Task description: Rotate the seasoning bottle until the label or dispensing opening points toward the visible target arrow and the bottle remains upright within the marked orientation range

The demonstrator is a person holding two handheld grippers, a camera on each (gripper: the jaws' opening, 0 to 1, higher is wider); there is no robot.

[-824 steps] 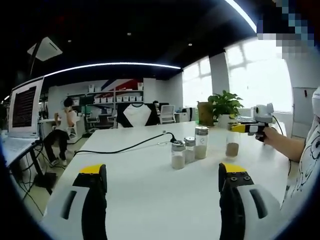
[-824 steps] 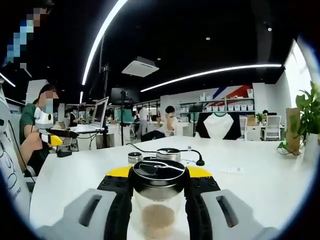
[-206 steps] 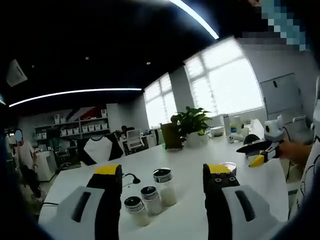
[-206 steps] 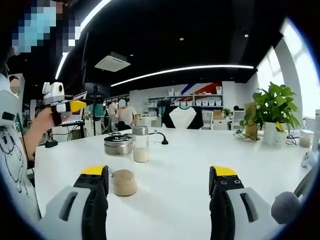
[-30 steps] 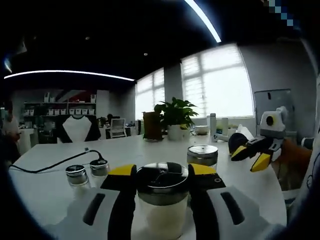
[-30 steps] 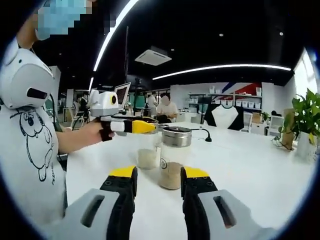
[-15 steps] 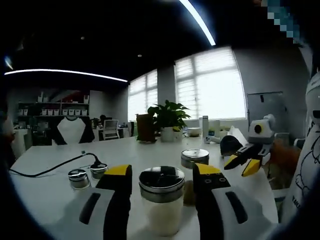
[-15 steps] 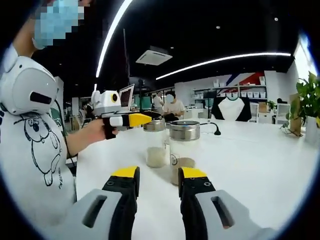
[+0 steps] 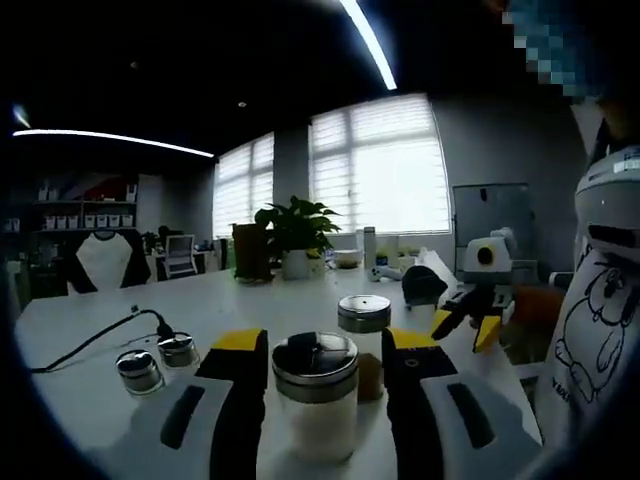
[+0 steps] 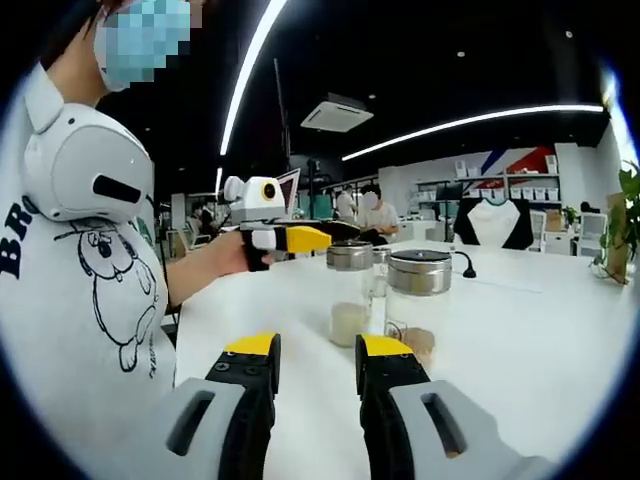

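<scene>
A glass seasoning bottle with a steel lid and pale contents stands upright on the white table. My left gripper is open, one jaw on each side of it with narrow gaps. Just behind stands a second bottle with brown seasoning. My right gripper hangs to the right of it. In the right gripper view my right gripper is open by a small gap and empty. The brown bottle stands beyond its right jaw, the pale bottle behind it, and the left gripper is at that bottle's lid.
Two small shakers and a black cable lie at the left of the table. A potted plant and small items stand at the far edge. The person's torso fills the left of the right gripper view.
My left jaws, shut on the pale bottle a second ago, have spread and let it go. My right gripper has drawn back from the brown bottle, which now stands beyond its tips.
</scene>
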